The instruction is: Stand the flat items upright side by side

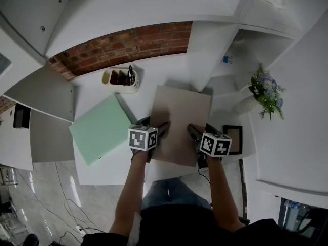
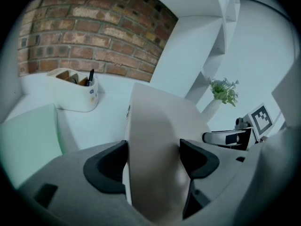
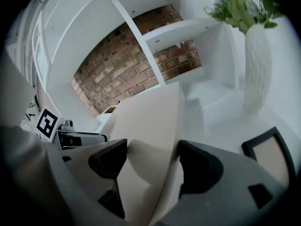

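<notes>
A beige flat folder (image 1: 179, 122) lies in the middle of the white desk (image 1: 105, 169), its broad face showing from above. Both grippers hold its near edge. My left gripper (image 1: 155, 128) is shut on the left part of that edge, and in the left gripper view the folder (image 2: 155, 126) fills the gap between the pads (image 2: 109, 166). My right gripper (image 1: 201, 131) is shut on the right part, with the folder (image 3: 150, 112) wedged between its pads (image 3: 200, 168). A mint-green flat folder (image 1: 100, 128) lies flat to the left, apart from both grippers.
A white pen holder (image 1: 121, 79) stands at the back against the brick wall. A white vase of flowers (image 1: 266, 94) and a dark picture frame (image 1: 232, 137) sit to the right. White shelf dividers rise behind the beige folder.
</notes>
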### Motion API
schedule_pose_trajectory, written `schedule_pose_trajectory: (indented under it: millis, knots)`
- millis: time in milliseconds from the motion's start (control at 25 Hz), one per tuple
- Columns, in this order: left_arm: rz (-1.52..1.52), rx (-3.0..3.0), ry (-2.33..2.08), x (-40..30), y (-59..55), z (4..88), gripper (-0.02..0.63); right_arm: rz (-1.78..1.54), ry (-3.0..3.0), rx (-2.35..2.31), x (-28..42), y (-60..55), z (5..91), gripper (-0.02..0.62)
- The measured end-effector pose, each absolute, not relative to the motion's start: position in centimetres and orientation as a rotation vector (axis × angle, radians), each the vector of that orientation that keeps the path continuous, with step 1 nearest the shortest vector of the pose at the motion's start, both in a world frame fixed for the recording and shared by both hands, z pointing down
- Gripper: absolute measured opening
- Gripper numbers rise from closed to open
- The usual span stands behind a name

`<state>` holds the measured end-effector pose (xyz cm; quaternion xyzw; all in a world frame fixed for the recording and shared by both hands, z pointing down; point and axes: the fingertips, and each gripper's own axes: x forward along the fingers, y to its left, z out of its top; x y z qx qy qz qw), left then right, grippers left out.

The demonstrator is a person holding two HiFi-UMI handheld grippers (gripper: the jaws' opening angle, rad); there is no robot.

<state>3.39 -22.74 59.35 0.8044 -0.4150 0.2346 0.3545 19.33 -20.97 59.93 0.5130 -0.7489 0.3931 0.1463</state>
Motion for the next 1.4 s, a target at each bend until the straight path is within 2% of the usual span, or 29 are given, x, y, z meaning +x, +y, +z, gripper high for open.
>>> schedule_pose_trajectory:
  millis: [560, 840, 1400]
  knots:
    - [0.396, 2.435, -1.349, 2.0, -20.6, 49.3, 0.327, 0.369, -2.459, 1.580, 17.7, -19.5, 48.6, 0.341]
    - [0.359, 2.540, -1.488, 1.6, -19.0, 47.4, 0.327, 0.022, -2.456, 1.649, 17.2, -17.8, 46.5, 0.341]
    - [0.296, 2.560, -1.605, 0.6, -16.5, 49.8, 0.327, -0.115, -2.383, 1.655, 16.0, -15.6, 48.4, 0.339]
